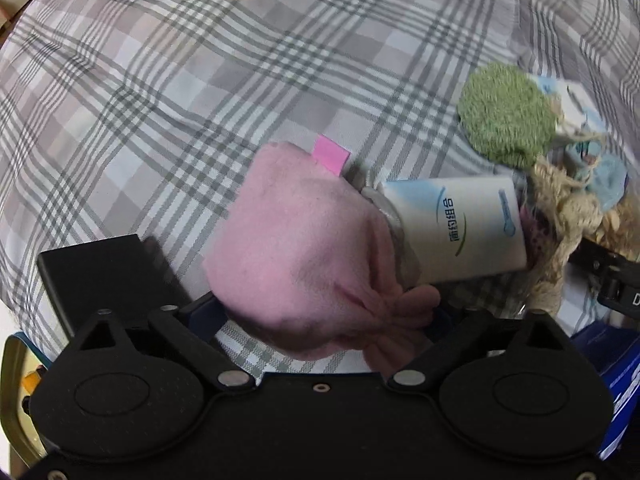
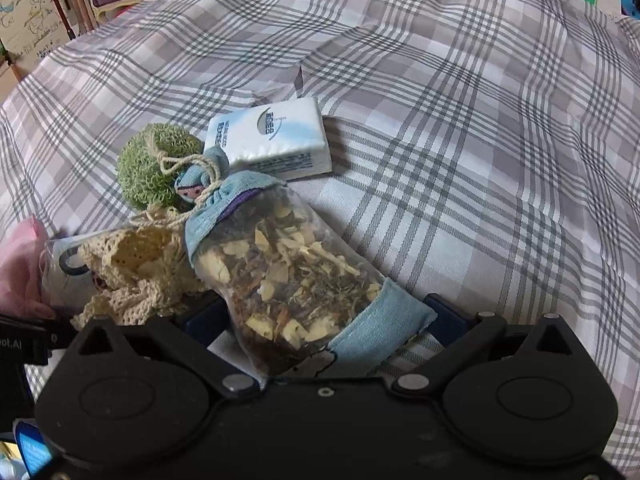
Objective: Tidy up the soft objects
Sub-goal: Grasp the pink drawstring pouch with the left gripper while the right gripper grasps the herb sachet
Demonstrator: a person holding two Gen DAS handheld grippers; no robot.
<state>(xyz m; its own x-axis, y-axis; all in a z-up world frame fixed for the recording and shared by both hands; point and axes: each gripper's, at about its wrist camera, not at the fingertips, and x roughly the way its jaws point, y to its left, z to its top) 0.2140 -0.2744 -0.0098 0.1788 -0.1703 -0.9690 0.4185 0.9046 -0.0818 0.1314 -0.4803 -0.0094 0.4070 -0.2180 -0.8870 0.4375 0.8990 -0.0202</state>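
Observation:
In the left wrist view my left gripper is shut on a pink plush pouch held just above the plaid bedsheet. A white tissue pack lies against the pouch, with a green scrubby ball and a cream crochet bag to its right. In the right wrist view my right gripper is shut on a blue-trimmed herb sachet. Beyond it lie a second tissue pack, the green ball and the crochet bag.
The plaid sheet spreads wide to the right and far side. A blue box sits at the lower right of the left wrist view. Room clutter shows past the bed's far left edge.

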